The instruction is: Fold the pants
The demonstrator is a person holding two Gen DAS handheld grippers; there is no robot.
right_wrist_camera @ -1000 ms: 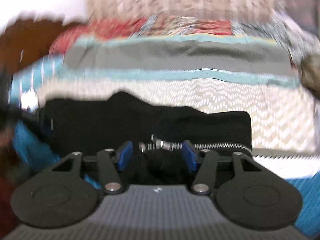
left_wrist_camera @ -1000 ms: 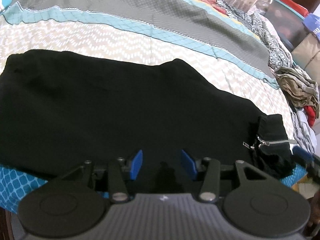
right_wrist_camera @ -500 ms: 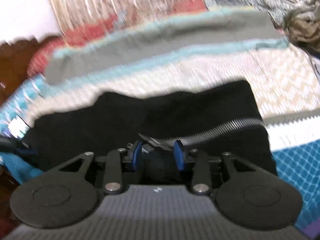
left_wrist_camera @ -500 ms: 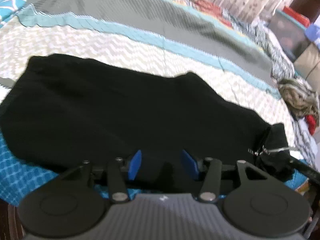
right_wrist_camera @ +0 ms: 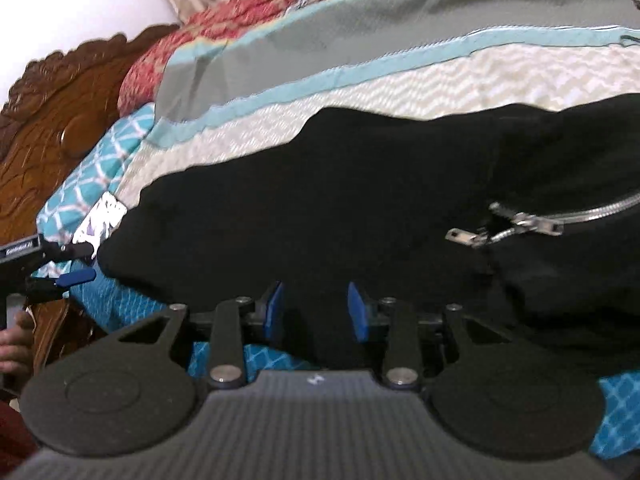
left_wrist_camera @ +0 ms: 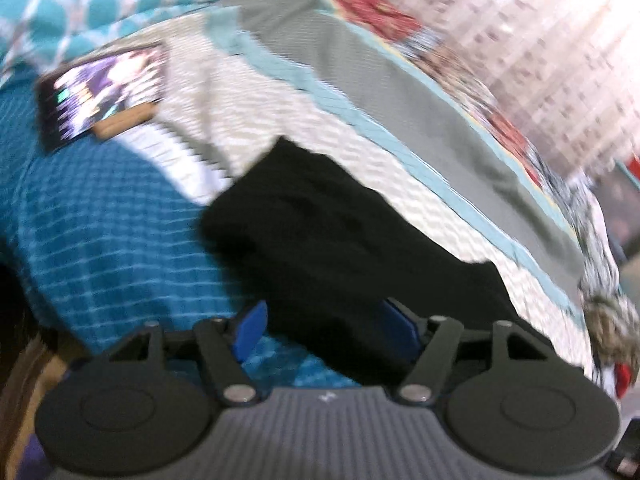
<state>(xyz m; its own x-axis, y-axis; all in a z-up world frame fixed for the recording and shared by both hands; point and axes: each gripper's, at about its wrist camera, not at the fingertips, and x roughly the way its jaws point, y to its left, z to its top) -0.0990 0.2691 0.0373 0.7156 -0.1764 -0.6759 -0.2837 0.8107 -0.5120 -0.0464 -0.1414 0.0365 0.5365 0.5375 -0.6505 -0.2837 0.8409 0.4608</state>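
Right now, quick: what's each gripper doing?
Left gripper: open, jaws just opened wider; black pants edge lies between them, unpressed.
Right gripper: jaws just closed in, pants between them; grip cannot be told.

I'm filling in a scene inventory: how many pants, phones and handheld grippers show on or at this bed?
Black pants: 1
Phone: 1
Grippers: 2 (left gripper, right gripper)
Total: 4
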